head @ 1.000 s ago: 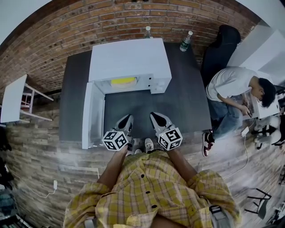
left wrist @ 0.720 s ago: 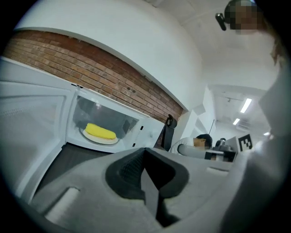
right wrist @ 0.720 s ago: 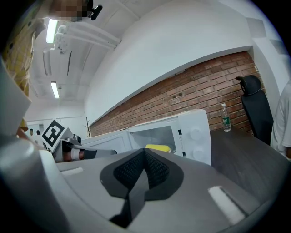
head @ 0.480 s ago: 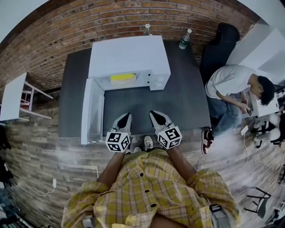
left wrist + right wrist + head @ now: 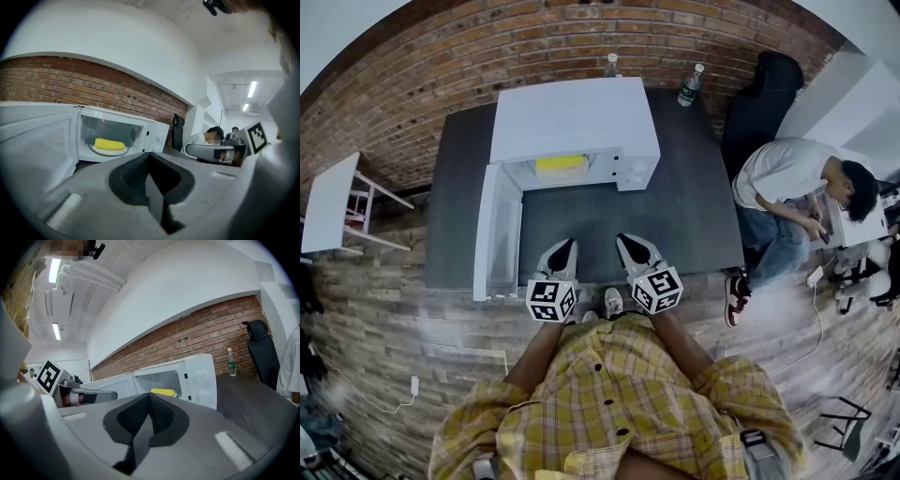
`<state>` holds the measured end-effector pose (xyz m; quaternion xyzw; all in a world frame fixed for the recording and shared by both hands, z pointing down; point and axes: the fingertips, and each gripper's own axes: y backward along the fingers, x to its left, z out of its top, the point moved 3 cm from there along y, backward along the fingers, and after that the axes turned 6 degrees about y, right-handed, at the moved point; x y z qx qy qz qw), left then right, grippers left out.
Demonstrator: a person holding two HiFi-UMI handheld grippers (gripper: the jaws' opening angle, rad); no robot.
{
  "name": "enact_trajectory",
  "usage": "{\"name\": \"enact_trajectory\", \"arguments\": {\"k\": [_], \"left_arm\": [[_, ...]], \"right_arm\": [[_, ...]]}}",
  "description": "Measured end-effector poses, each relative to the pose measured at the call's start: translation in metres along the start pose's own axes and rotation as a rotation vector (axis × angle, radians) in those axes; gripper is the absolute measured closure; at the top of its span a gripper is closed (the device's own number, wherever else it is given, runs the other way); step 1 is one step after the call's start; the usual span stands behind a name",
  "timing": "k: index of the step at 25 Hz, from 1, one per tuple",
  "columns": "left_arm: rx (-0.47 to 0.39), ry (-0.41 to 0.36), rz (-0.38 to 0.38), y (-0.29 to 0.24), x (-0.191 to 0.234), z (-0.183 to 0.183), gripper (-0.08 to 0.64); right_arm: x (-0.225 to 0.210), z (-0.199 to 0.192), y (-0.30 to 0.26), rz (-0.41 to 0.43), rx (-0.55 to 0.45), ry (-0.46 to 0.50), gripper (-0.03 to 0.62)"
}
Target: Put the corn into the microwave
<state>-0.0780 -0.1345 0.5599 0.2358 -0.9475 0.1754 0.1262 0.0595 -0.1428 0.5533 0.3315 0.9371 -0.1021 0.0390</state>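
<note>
The yellow corn (image 5: 560, 163) lies on a white plate inside the white microwave (image 5: 572, 117), whose door (image 5: 489, 234) hangs open to the left. In the left gripper view the corn (image 5: 109, 144) rests on the plate (image 5: 109, 150) in the cavity. The right gripper view shows the corn (image 5: 164, 392) too. My left gripper (image 5: 563, 251) and right gripper (image 5: 628, 246) hover side by side over the table's near edge, well short of the microwave. Both are shut with nothing between their pads.
The dark table (image 5: 694, 206) carries the microwave; two water bottles (image 5: 691, 84) stand at its far edge by the brick wall. A seated person (image 5: 787, 178) is at the right beside a black chair (image 5: 764, 94). A small white table (image 5: 323, 206) stands at left.
The left gripper has rolled about its own axis, its marker cube showing a different face. Both grippers stay at the table's near edge, and the corn has not moved.
</note>
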Motion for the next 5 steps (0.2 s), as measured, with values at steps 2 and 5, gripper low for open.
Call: {"name": "enact_trajectory", "arguments": {"k": [2, 5], "left_arm": [[-0.003, -0.025, 0.001, 0.0, -0.001, 0.0022, 0.563], [-0.011, -0.04, 0.002, -0.001, -0.0011, 0.0047, 0.563]], "right_arm": [[-0.0012, 0.0009, -0.0008, -0.005, -0.001, 0.001, 0.591], [-0.0033, 0.0028, -0.0023, -0.008, -0.006, 0.001, 0.591]]}}
